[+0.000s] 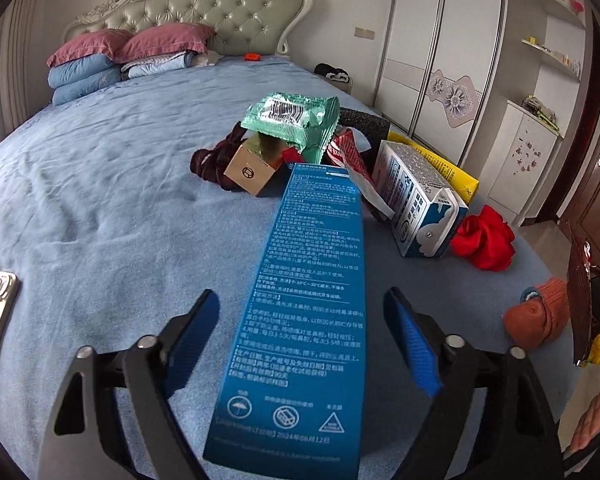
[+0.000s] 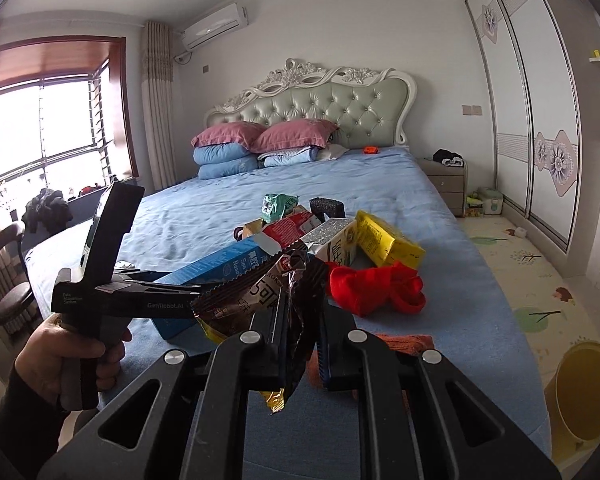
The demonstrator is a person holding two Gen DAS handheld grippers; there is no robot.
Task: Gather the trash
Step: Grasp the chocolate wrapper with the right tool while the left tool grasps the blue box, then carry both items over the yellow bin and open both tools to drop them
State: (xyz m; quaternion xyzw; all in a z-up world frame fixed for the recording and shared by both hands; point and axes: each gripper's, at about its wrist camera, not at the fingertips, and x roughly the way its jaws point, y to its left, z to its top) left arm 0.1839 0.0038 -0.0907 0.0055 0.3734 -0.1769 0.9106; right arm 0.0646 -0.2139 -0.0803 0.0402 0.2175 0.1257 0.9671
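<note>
Trash lies in a loose heap on the blue bed, toward its side edge nearest the wardrobe. A long blue carton points from the left tool up into the heap; the tool's two blue-padded fingers stand wide apart on either side of the carton's near end, neither one touching it. Whether the carton rests flat on the bed cannot be told from the left wrist view. Beyond its far end sit a small brown box, a green foil wrapper lying over that box, a red-and-white wrapper and a white-and-blue milk carton tipped on its side. A yellow pack lies behind the milk carton, and a black foam block sits at the back of the heap.

The right tool is closed on a crumpled brown snack wrapper, pinched between its fingers and held above the bed's foot edge, with a gold scrap of it hanging below. A red cloth lies bunched just beside the milk carton, and an orange cloth lies near the bed's edge. In the right wrist view a hand holds the left tool's handle. A yellow bin stands on the floor off the bed's corner. Pillows are stacked at the headboard.
</note>
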